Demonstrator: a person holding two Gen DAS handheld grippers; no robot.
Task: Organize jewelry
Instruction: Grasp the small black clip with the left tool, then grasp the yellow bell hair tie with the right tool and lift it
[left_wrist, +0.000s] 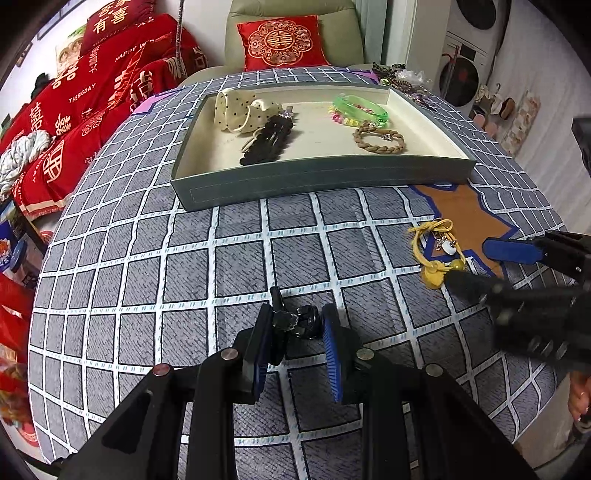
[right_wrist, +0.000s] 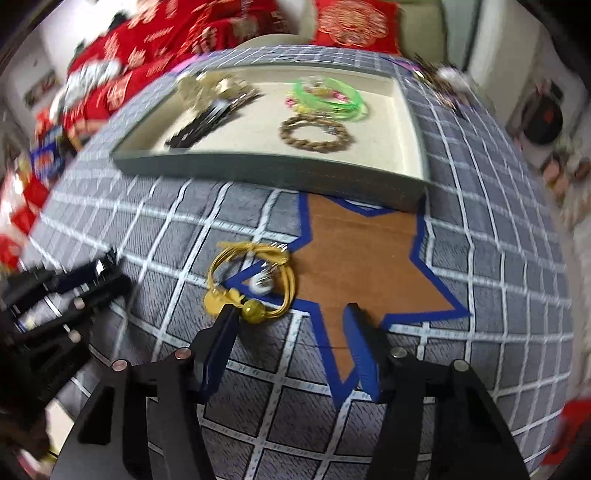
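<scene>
Jewelry split between tray and tablecloth. Tray: grey outside, cream lining, set on far part of the checked cloth. Inside tray, left part: cream dotted scrunchie, with black hair clip just in front of it, touching. Inside tray, right part: green bangle lying over coloured bead bracelet; braided brown bracelet just nearer, apart from the bangle.

In front of tray, near its right corner: yellow cord bracelet with round bead and small white charm, lying half on cloth, half over edge of brown star patch with blue border. Star patch partly under tray's near wall.

In front of tray, well apart, towards the near cloth edge: small black clip between pads of left gripper. Left gripper clenched on that black clip, both blue pads pressing its sides.

Right gripper near the yellow cord bracelet, jaws apart and grasping nothing. Left finger tip touching or just beside the bracelet's bead end, exact contact not clear; right finger over star patch. Right wrist view blurred.

Heap of further trinkets beyond tray's far right corner, too small to identify.
</scene>
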